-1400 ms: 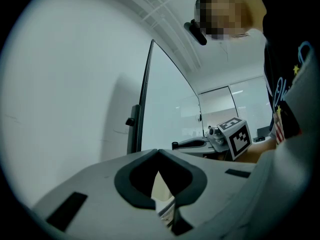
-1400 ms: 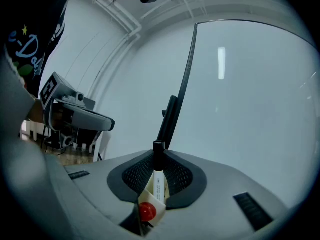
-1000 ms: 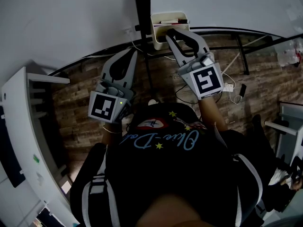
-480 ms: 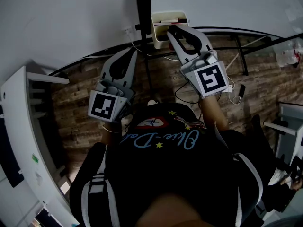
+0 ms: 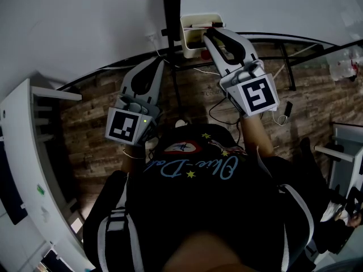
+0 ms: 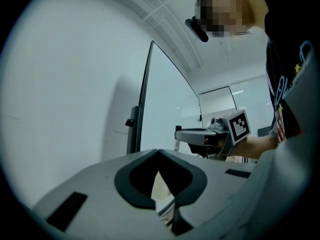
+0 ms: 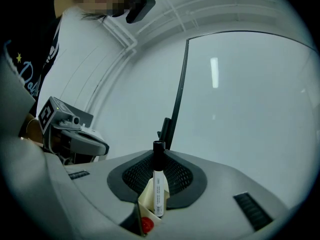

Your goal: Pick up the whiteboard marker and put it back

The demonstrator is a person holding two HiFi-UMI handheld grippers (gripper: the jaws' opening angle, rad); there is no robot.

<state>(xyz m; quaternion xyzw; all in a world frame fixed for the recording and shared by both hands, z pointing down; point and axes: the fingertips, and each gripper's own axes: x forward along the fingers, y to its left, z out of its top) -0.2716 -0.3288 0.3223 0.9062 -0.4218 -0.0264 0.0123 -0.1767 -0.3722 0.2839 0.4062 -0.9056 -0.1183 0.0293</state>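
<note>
Right gripper [image 5: 215, 34] has risen, clamping white, black-capped whiteboard marker [image 7: 158, 184].

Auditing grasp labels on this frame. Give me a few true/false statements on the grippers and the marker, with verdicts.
1. The right gripper is shut on the whiteboard marker. True.
2. The marker's cap is red. False: the cap is black.
3. The left gripper holds a second marker. False: its jaws are together with nothing between them.
4. The marker stands upright between the right jaws, cap end up. True.
</note>
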